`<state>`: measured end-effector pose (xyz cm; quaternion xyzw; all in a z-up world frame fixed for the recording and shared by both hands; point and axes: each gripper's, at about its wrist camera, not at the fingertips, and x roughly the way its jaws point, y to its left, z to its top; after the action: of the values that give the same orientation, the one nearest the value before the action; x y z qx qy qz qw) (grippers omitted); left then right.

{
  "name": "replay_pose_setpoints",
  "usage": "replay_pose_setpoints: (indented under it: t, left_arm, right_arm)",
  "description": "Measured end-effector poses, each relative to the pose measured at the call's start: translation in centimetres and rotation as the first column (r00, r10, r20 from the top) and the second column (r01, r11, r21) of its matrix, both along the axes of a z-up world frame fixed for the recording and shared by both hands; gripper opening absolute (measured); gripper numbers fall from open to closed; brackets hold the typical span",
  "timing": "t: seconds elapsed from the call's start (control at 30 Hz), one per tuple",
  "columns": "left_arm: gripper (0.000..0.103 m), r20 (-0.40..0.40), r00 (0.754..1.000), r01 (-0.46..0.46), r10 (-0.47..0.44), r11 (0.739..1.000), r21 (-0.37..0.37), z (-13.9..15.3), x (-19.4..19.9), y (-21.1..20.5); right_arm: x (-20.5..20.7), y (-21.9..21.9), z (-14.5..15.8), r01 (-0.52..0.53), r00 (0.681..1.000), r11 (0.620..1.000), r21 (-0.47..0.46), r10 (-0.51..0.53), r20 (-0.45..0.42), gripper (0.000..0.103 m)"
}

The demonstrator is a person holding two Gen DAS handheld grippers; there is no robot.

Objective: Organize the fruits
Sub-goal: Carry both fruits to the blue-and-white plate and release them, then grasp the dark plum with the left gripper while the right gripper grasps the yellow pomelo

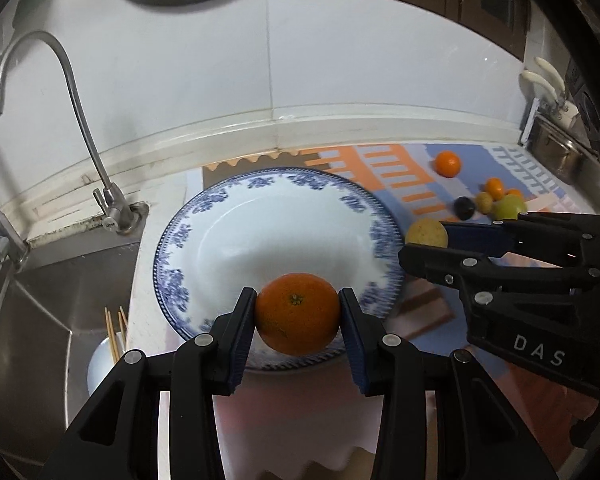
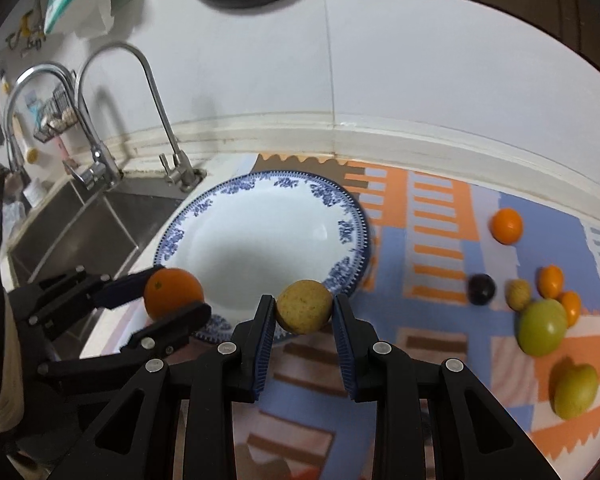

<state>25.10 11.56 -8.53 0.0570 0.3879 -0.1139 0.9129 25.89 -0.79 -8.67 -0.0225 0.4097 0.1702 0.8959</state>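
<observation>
My left gripper (image 1: 298, 314) is shut on an orange (image 1: 298, 313) and holds it over the near rim of a blue-and-white plate (image 1: 228, 224). My right gripper (image 2: 304, 312) is shut on a round yellow fruit (image 2: 304, 311) at the plate's (image 2: 260, 216) near right rim. Each gripper shows in the other view: the right gripper (image 1: 423, 236) with the yellow fruit (image 1: 426, 233), the left gripper (image 2: 172, 294) with the orange (image 2: 174, 293). The plate holds no fruit.
On the patterned mat (image 2: 439, 240) to the right lie an orange (image 2: 506, 225), a dark plum (image 2: 481, 289), small orange fruits (image 2: 550, 281), a green fruit (image 2: 541, 329) and a yellow-green fruit (image 2: 575, 390). A steel sink (image 1: 40, 300) with taps (image 1: 80, 120) is on the left.
</observation>
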Motion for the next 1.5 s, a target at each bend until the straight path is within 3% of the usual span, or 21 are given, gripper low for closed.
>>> replay_pose_setpoints:
  t: [0.3,0.63,0.7,0.73,0.87,1.0,1.1,1.5]
  left_arm:
    - [0.04,-0.045,0.999,0.012,-0.011,1.0,0.027,-1.6,2.8,1.5]
    - [0.042,-0.073,0.997,0.019,-0.015,0.998,0.052,-2.3,3.7,1.9]
    - [0.058,-0.073,0.997,0.004,0.0,0.998,0.055,-2.3,3.6,2.1]
    - [0.061,-0.062,0.998,-0.004,0.007,0.999,0.053,-2.1,3.4,2.3]
    - [0.067,-0.023,0.999,-0.037,0.039,0.997,0.068,-0.9,2.3,2.6]
    - [0.073,0.0,0.999,-0.049,0.049,0.998,0.034,0.7,0.5,2.6]
    - [0.083,0.04,0.998,-0.051,0.05,0.998,0.026,2.1,-1.1,1.9]
    - [0.1,0.152,0.987,-0.043,0.046,0.999,-0.022,6.5,-6.4,-1.4]
  right_arm:
    - [3.4,2.4,-2.7,-0.015,0.997,1.0,-0.026,0.013,-0.072,0.03]
    - [4.2,3.1,-3.2,-0.017,0.996,0.999,-0.029,0.015,-0.085,0.031]
    - [4.1,3.1,-3.1,-0.018,0.997,0.999,-0.03,0.016,-0.077,0.034]
    - [3.9,3.0,-2.9,-0.012,0.997,0.999,-0.03,0.01,-0.072,0.041]
    - [2.8,2.1,-2.1,0.025,0.999,0.999,-0.023,-0.026,-0.038,0.042]
    - [1.0,0.6,-0.7,0.075,0.997,0.997,-0.017,-0.075,0.0,0.043]
    - [-0.7,-0.4,0.4,0.108,0.994,0.994,-0.011,-0.108,0.035,0.054]
    - [-6.9,-5.7,4.2,0.238,0.961,0.97,0.045,-0.241,0.137,0.078]
